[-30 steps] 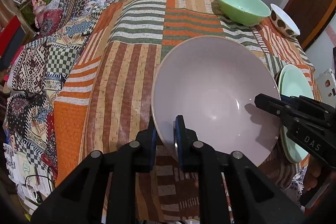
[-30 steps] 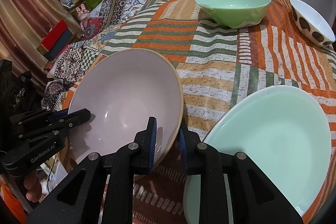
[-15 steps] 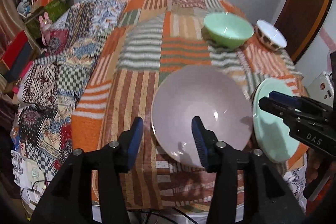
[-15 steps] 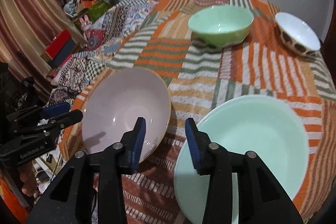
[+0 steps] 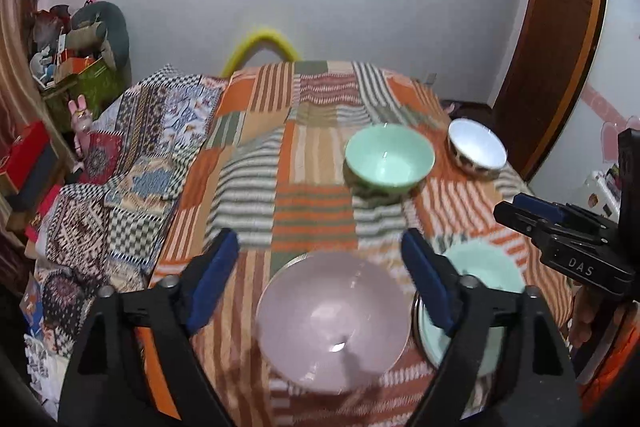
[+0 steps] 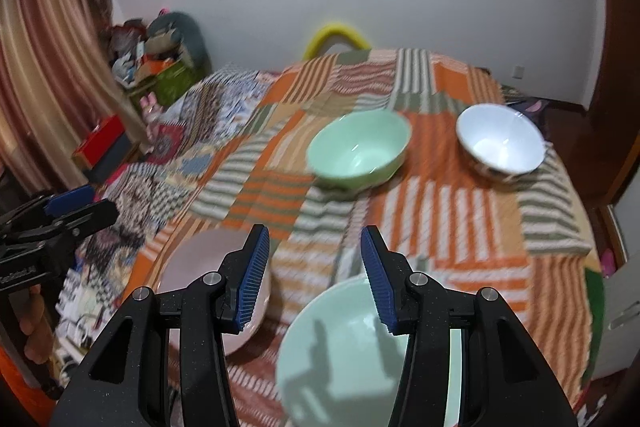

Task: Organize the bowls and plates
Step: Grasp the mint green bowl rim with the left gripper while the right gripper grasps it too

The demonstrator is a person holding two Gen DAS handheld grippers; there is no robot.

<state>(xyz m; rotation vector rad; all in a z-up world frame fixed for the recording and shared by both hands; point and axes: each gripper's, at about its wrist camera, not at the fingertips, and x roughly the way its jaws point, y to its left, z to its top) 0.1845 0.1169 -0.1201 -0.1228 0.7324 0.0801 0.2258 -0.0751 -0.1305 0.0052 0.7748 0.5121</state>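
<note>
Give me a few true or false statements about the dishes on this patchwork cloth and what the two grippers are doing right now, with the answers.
1. The left gripper is clamped on the pink plate. False: its jaws stand wide open and hold nothing.
2. The right gripper is open and empty. True.
3. The green bowl is stacked inside the white bowl. False: they sit side by side, apart, on the patchwork cloth.
4. The pink plate lies beside the pale green plate at the near edge. True.
5. The white bowl holds food. False: its inside shows plain white.
</note>
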